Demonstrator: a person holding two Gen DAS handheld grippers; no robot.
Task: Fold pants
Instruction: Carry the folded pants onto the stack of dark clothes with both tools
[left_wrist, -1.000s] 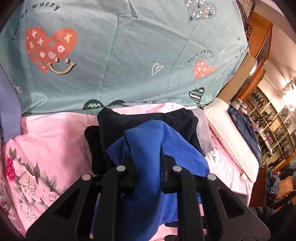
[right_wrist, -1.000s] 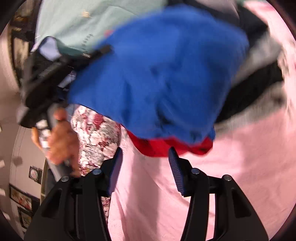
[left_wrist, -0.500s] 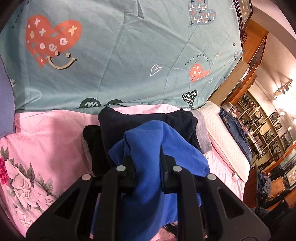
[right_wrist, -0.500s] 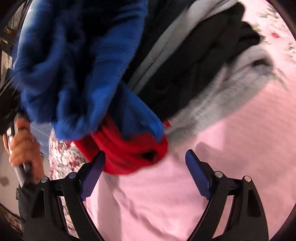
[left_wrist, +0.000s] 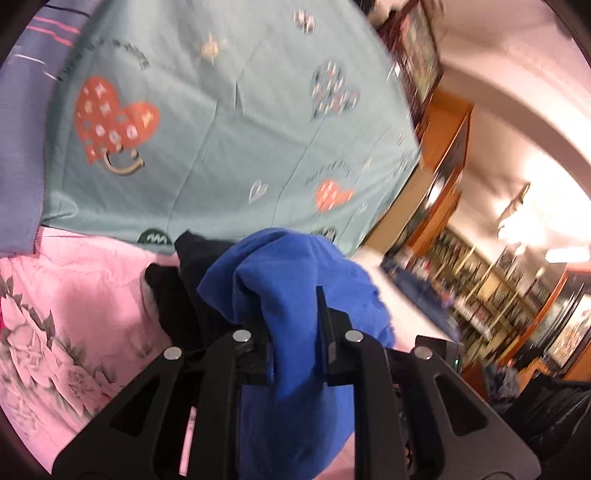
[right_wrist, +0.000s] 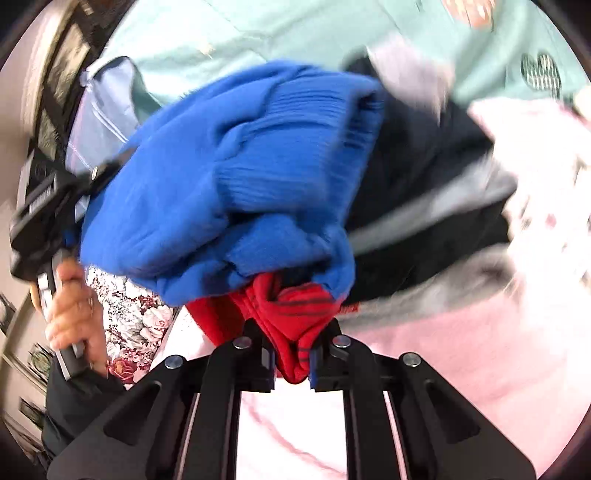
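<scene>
The blue pants (left_wrist: 295, 288) with a red waistband (right_wrist: 291, 314) are bunched and lifted above the pink bedsheet (left_wrist: 74, 288). My left gripper (left_wrist: 293, 339) is shut on a fold of the blue fabric. My right gripper (right_wrist: 291, 354) is shut on the red waistband, with the blue bulk (right_wrist: 236, 177) hanging just ahead of it. In the right wrist view the left gripper (right_wrist: 48, 206) shows at the left edge, held by a hand, gripping the blue fabric's far end.
A stack of folded dark and grey clothes (right_wrist: 424, 206) lies on the bed behind the pants, also in the left wrist view (left_wrist: 177, 295). A teal heart-print sheet (left_wrist: 221, 129) covers the bed beyond. Wooden shelves (left_wrist: 480, 280) stand at the right.
My right gripper closed from wide open onto the red waistband. My left gripper kept its hold and swung up and rightward; the view is now blurred.
</scene>
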